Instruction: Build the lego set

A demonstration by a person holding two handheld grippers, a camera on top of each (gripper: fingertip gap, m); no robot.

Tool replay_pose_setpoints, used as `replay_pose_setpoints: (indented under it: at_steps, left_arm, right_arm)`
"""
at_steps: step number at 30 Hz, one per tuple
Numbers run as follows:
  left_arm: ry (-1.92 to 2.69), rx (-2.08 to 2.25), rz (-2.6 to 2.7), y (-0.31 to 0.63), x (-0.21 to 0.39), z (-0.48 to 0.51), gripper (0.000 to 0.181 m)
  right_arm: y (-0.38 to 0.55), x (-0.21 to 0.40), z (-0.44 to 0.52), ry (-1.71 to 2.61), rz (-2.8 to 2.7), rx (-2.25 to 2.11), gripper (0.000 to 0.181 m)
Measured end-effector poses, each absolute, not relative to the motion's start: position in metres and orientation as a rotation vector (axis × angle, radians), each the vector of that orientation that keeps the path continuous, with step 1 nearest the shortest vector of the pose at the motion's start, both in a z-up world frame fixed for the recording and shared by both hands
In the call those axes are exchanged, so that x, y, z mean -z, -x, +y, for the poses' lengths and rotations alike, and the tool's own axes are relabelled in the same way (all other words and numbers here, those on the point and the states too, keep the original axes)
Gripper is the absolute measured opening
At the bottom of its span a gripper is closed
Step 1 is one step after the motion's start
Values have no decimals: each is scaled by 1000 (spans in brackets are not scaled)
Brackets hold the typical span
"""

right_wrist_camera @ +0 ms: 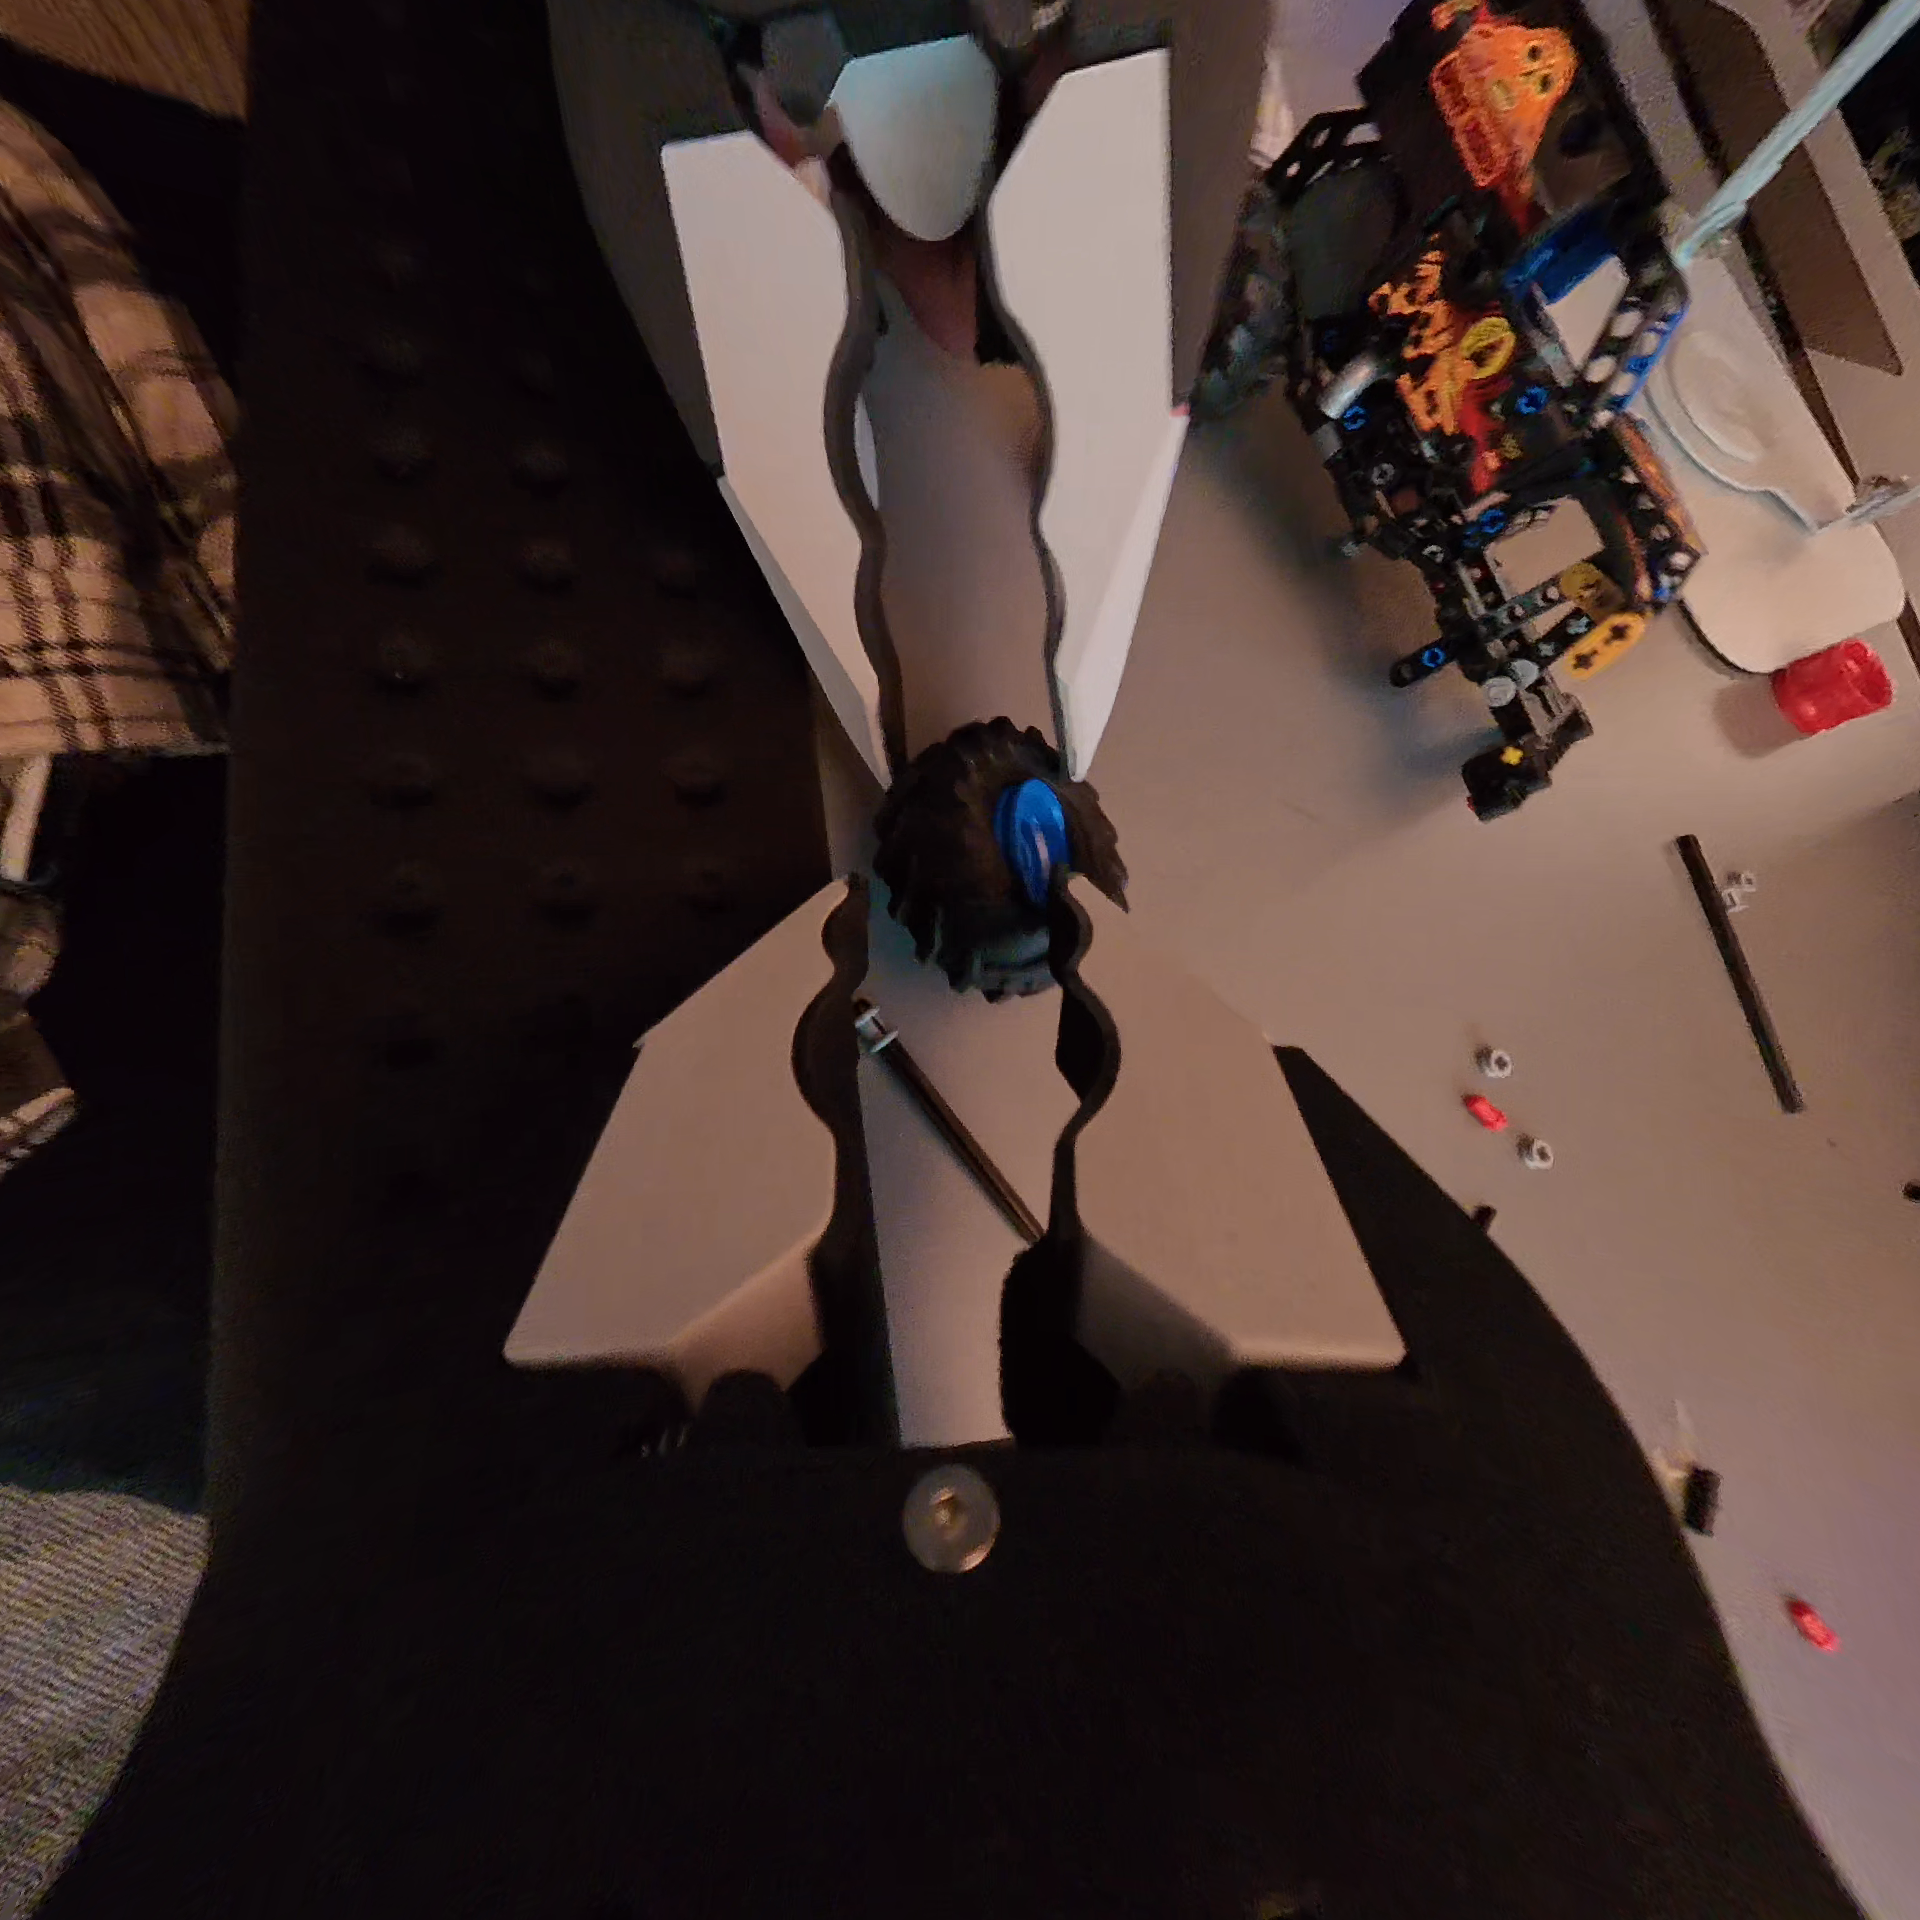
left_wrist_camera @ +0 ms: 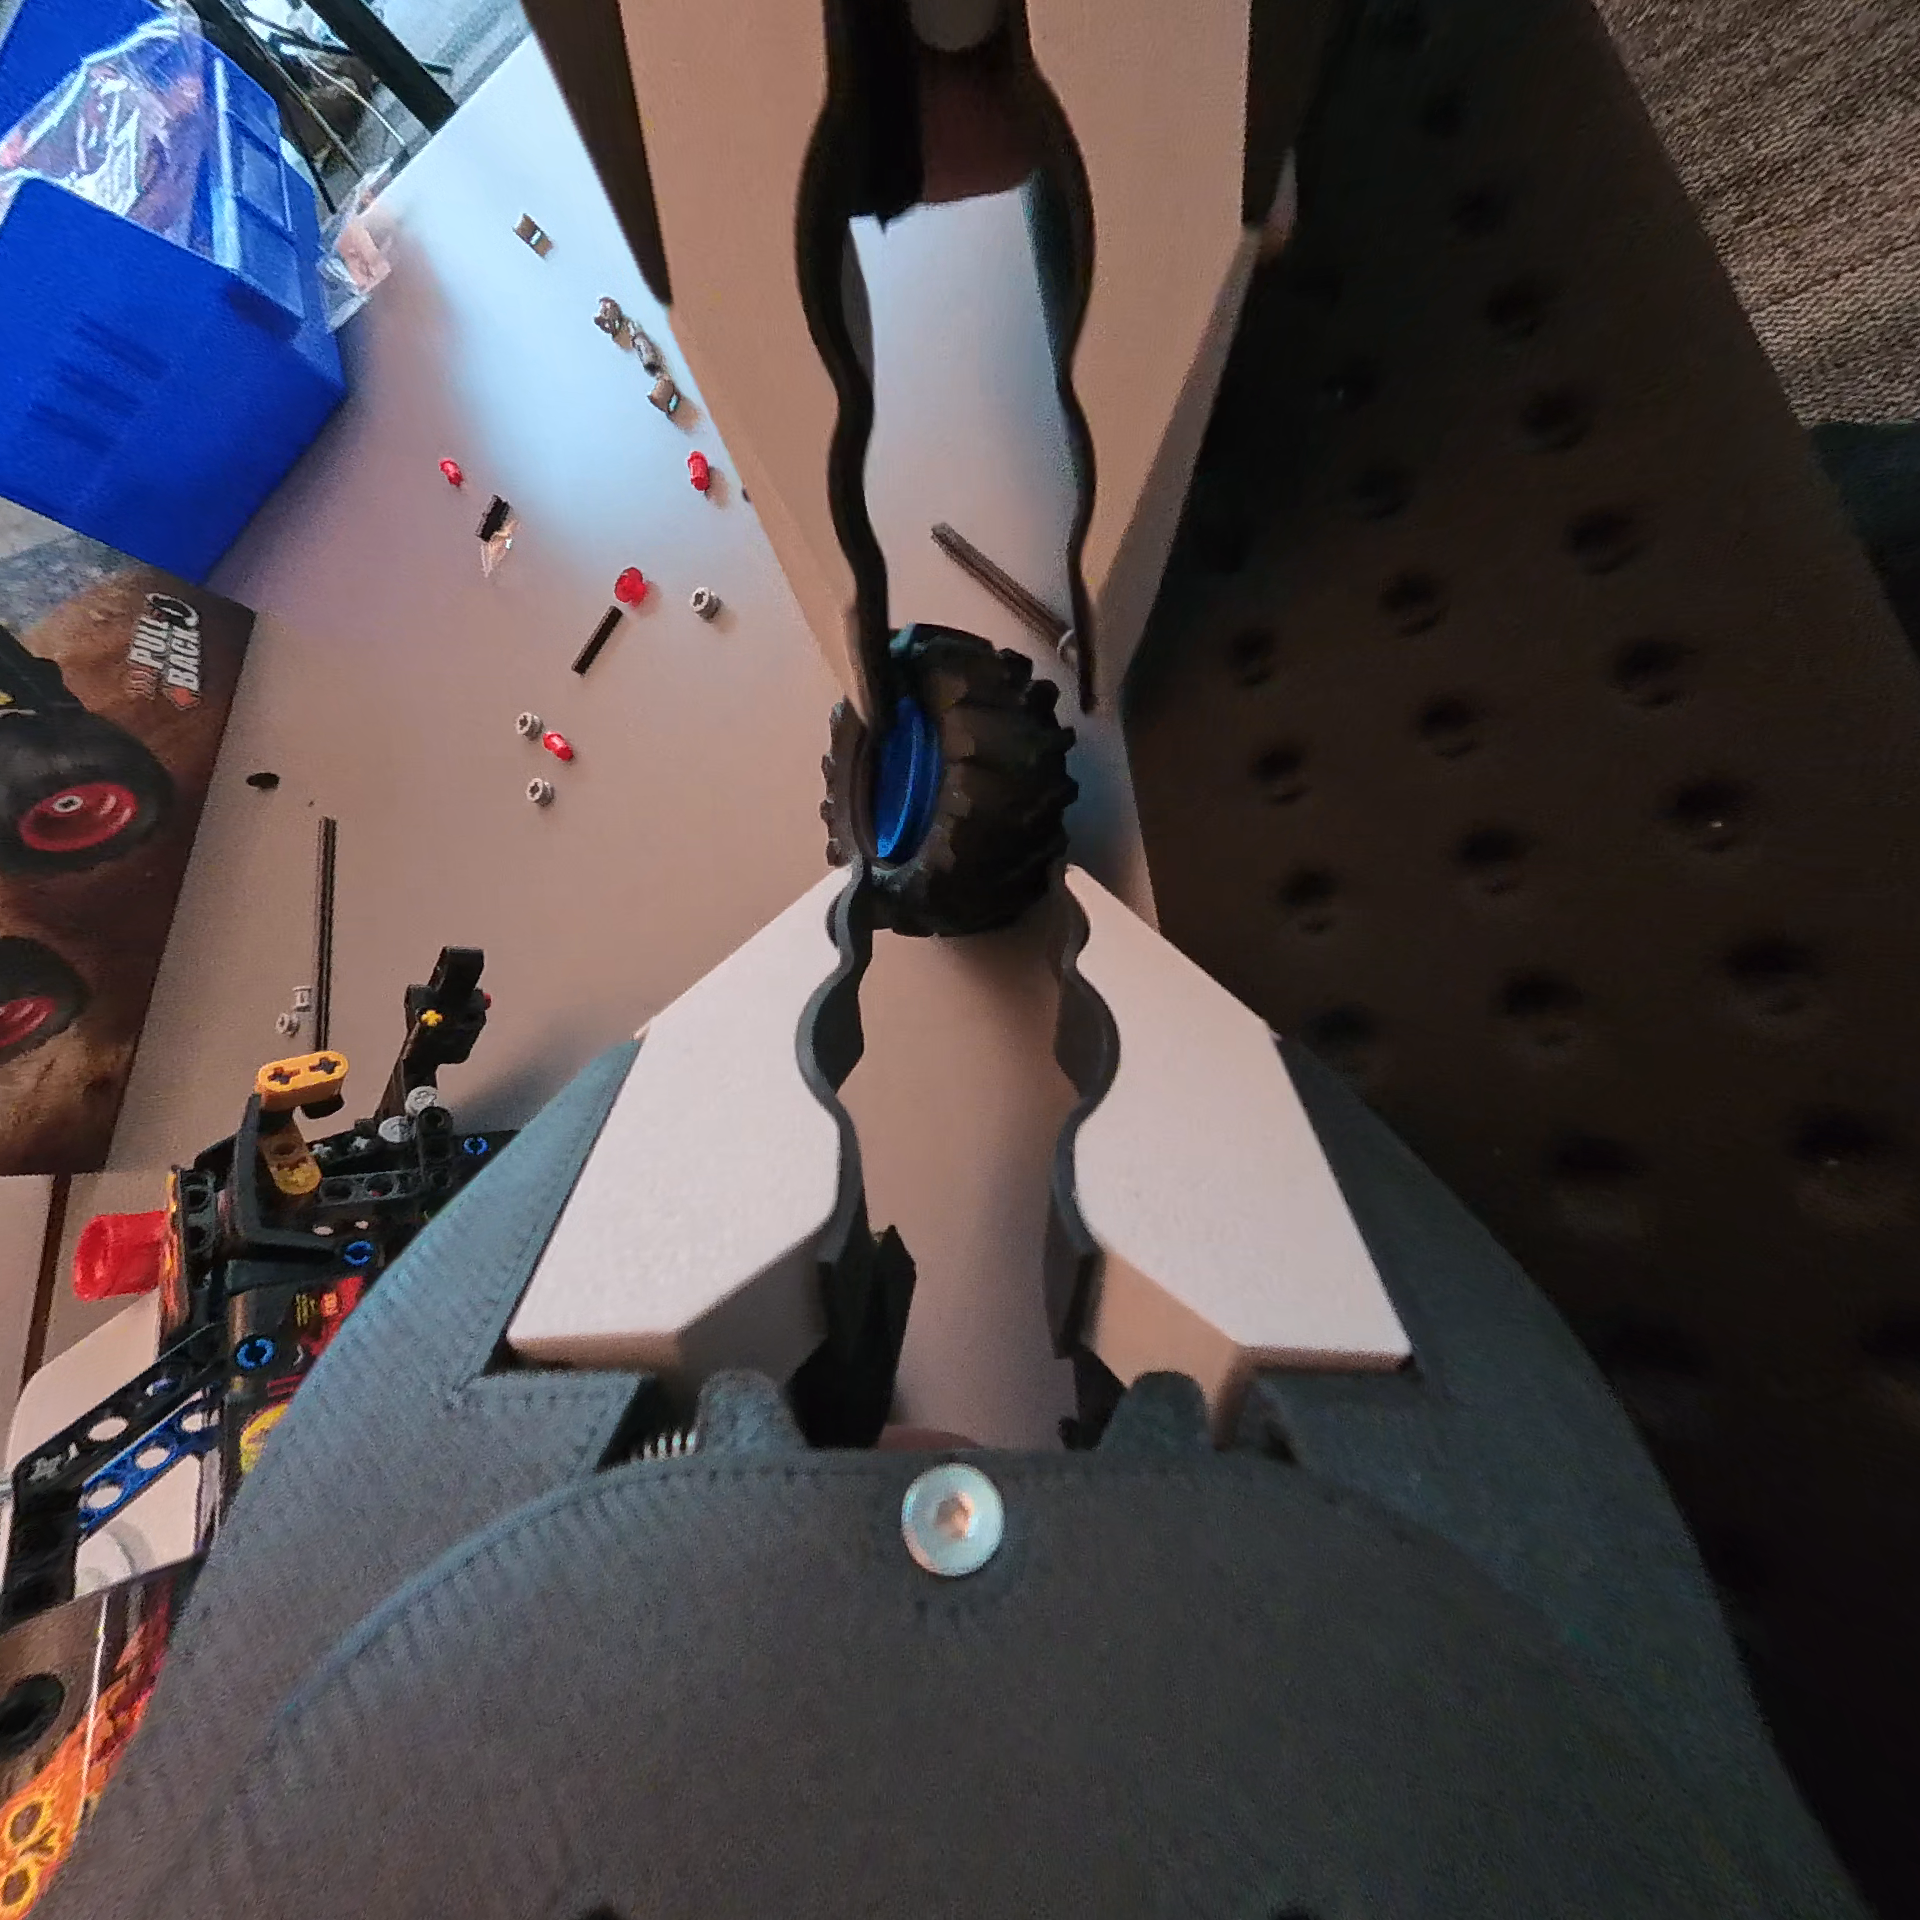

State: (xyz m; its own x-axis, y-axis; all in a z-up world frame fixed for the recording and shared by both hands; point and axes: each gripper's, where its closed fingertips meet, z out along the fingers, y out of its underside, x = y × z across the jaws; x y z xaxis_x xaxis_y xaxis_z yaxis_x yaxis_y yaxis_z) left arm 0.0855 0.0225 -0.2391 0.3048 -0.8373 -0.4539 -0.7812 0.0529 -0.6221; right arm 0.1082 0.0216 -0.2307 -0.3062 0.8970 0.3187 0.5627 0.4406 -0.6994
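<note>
Both grippers, left gripper (left_wrist_camera: 961, 902) and right gripper (left_wrist_camera: 977, 675), are pinching a knobbly black rubber tyre with blue rim (left_wrist_camera: 951, 779) above the white table (left_wrist_camera: 644, 790).

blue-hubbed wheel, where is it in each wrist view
Left wrist view: wheel at centre, between the two grippers' fingertips, blue hub facing left.
Right wrist view: wheel at centre, blue hub facing right.
Shared landmark: the half-built truck chassis, lower left in the first, upper right in the second.

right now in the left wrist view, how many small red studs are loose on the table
4 red studs: one nearest the blue box, one at the right claw's edge, one by a short black axle, one beside a grey bush. Claws may hide more.
</note>
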Motion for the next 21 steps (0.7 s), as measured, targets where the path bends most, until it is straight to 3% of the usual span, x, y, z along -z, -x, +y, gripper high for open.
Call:
replay_pose_setpoints:
  at_steps: [6, 13, 16, 21]
  left_arm:
    - [1701, 167, 1460, -88, 226, 17, 38]
    - [1758, 206, 1481, -98, 236, 15, 34]
    - [1767, 199, 1467, -93, 237, 17, 37]
    - [1700, 168, 1556, -101, 241, 10, 23]
  right_arm:
    - [-110, 212, 33, 1505, -1812, -939, 22]
    - [-106, 235, 44, 1661, -1861, -791, 12]
    - [-99, 234, 42, 1696, -1895, -781, 23]
    - [-97, 245, 46, 1808, -1959, -796, 16]
